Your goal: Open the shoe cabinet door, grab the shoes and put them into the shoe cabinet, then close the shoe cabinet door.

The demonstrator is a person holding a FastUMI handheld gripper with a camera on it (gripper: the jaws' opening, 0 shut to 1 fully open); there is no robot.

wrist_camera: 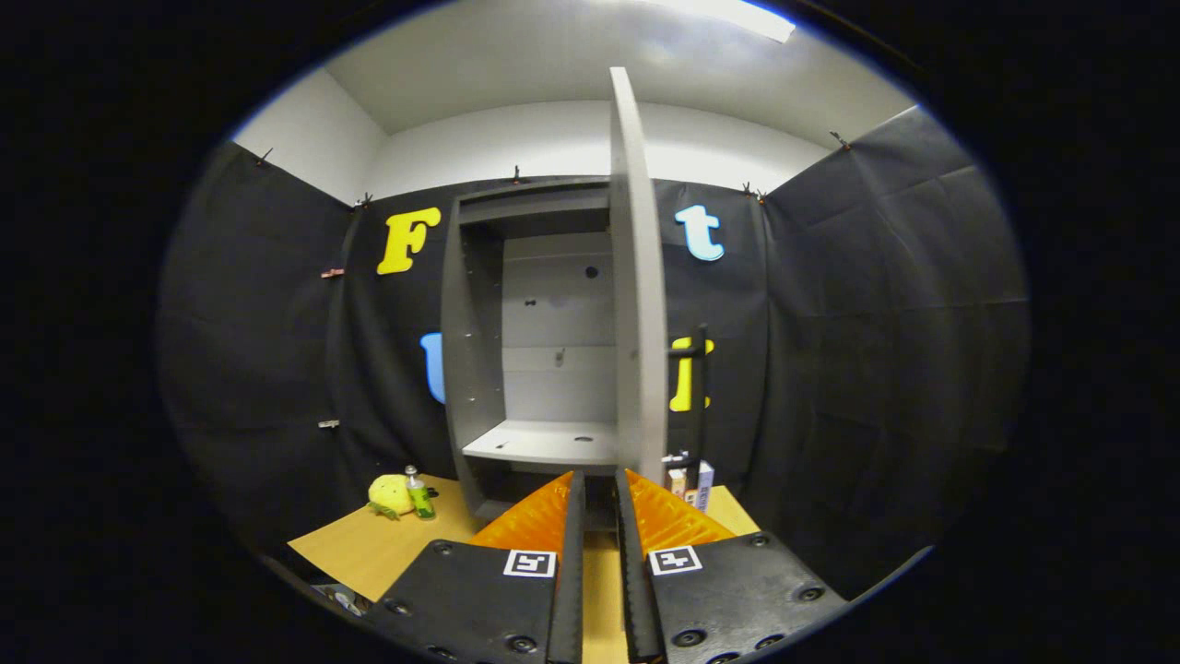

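The grey shoe cabinet (475,350) stands on the wooden table straight ahead of me. Its door (638,304) is swung wide open and points edge-on at me, just beyond my right fingertip. A black bar handle (702,397) runs down the door's far right side. Inside, the bare grey shelf (544,443) and back panel show. My gripper (599,475) sits low before the cabinet's foot. Its orange fingers (539,516) are drawn close together with only a slim gap, and nothing is held between them.
On the wooden table (369,553), left of the cabinet, lie a yellow plush toy (389,495) and a small green bottle (420,498). A few small boxes (693,481) stand right of the door. Black cloth walls close in on all sides.
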